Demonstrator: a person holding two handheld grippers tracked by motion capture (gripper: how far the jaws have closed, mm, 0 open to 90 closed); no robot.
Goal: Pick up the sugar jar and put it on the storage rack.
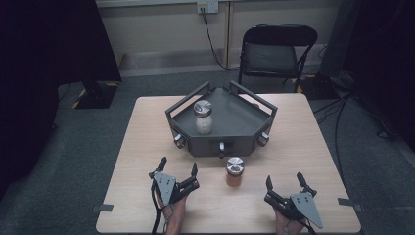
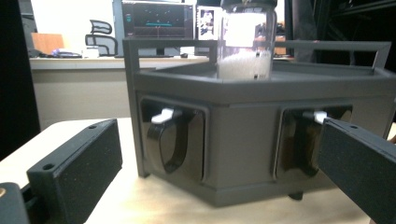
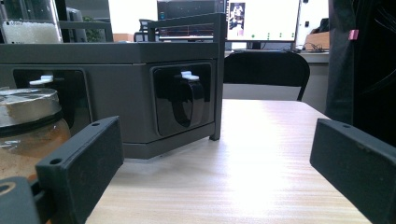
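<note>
The brown-filled jar (image 1: 234,172) with the metal lid stood upright on the table (image 1: 147,147), just in front of the dark grey rack (image 1: 240,115) and not touching it, roughly midway between the two grippers. In the right gripper view that same jar (image 3: 28,130) sat off at the left edge, beside the near jaw, not between the jaws.

The right gripper (image 1: 284,182) rested low near the table's front edge, to the right of the jar, jaws spread wide with nothing in them. The left gripper (image 1: 178,167) was on the other side of the jar, also near the front edge, jaws wide apart and empty too. Its camera looked straight at the rack's front wall (image 2: 243,135), where two recessed black knobs showed.

Up on the rack's tray stood a second jar (image 1: 203,116) with white stuff inside, upright, toward the left part of the tray. Behind the table was a black folding chair (image 1: 274,51), and a wall socket (image 1: 207,6) with a cable hanging down.
</note>
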